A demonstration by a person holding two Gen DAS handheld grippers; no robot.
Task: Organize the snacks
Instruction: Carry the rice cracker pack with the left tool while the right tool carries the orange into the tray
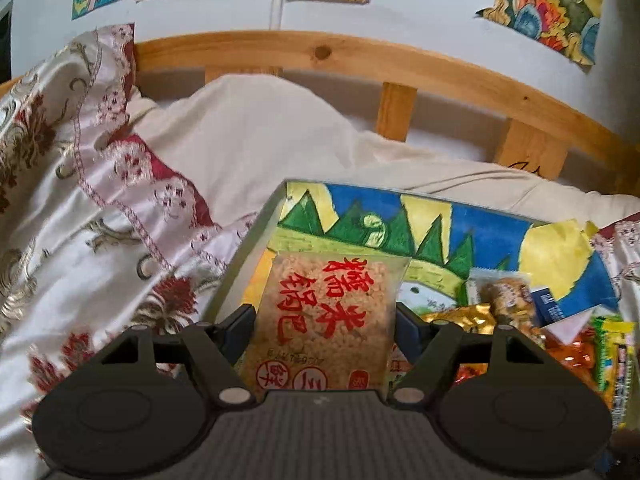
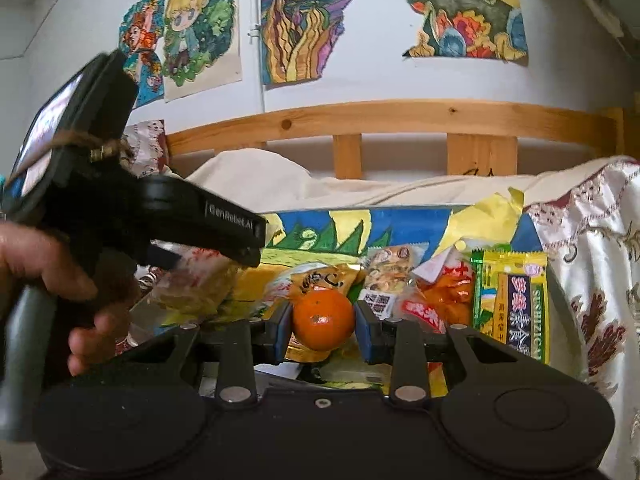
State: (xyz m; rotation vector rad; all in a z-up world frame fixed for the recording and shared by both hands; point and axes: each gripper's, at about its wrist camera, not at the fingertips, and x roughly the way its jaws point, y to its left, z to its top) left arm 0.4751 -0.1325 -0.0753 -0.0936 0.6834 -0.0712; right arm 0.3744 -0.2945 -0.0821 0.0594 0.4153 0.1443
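My left gripper (image 1: pixel 325 324) is shut on a clear packet of rice crackers with red lettering (image 1: pixel 324 316), held over the left part of a painted box (image 1: pixel 400 216) on the bed. My right gripper (image 2: pixel 323 320) is shut on a small orange (image 2: pixel 323 320), held above a heap of snack packets in the same box (image 2: pixel 400 220). The left gripper with its packet shows in the right wrist view (image 2: pixel 192 280), to the left of the orange. A green and yellow packet (image 2: pixel 510 300) stands at the right of the heap.
Several snack packets (image 1: pixel 508 296) lie in the box's right part. The box rests on a patterned bedspread (image 1: pixel 100 200) with a cream pillow (image 1: pixel 260 128) behind. A wooden headboard (image 2: pixel 400 116) and a wall with drawings stand at the back.
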